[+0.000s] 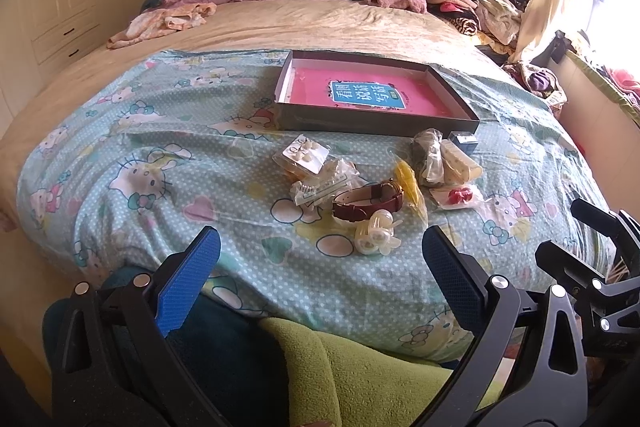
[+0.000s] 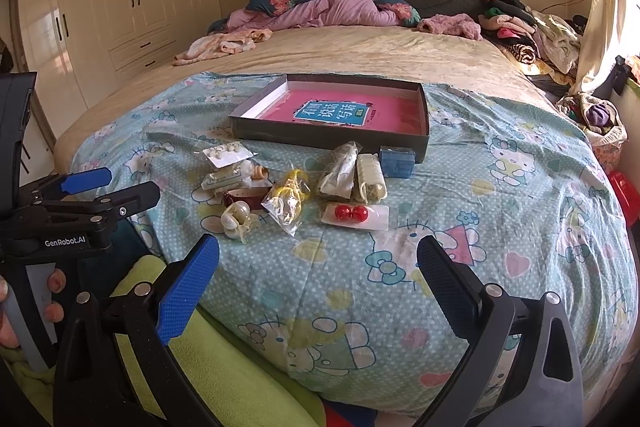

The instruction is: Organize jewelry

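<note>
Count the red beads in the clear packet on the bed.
2. The red beads sit side by side, touching, in one clear packet on the blue sheet, nearest the right claw. More could be hidden elsewhere in the pile.

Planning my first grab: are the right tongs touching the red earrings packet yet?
Apart. The right wrist view shows the right tongs open and short of the red earrings packet, with a strip of bare bedsheet between the fingertips and it.

One shallow box (image 2: 332, 137), one brown-strapped watch (image 1: 366, 201), one small blue box (image 2: 396, 162), two tools (image 1: 320, 251)
</note>
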Demonstrator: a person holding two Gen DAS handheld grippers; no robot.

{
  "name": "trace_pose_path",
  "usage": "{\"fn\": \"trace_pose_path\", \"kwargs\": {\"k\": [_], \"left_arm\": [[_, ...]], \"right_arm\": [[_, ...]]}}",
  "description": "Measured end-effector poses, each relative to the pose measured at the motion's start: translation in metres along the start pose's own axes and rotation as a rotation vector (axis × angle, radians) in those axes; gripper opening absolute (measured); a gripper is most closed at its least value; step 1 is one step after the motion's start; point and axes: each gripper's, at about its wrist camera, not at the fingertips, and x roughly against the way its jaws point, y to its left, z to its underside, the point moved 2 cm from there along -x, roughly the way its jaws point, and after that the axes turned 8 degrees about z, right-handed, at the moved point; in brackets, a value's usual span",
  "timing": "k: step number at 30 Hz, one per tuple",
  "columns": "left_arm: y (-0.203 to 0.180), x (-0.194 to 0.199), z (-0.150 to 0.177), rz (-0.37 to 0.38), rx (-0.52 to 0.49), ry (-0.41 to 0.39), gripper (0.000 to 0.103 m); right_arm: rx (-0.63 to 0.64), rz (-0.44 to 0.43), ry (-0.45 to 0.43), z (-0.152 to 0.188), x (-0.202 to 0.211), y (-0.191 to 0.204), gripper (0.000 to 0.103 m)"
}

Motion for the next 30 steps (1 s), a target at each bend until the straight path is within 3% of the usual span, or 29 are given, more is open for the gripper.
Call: {"fn": "trace_pose_path", "kwargs": {"k": [15,22,30], "left_arm": [[0.019,-0.013,-0.007,0.003,0.043,0.008,0.094],[0.045,-0.018,-0.016,-0.05,0.082,0.002,0.094],[0.063,-0.03,-0.031,-0.008,0.092,0.006,0.094]], "right_arm": [[-0.05,-0.033,-0.004,-0.018,-0.016,-0.015,0.099],[-0.072,-0.021,-0.039,-0.035,-0.022,-0.027,0.099],[-0.08,-0.004,-0.053,-0.051,-0.033,-0.037,0.099]]}}
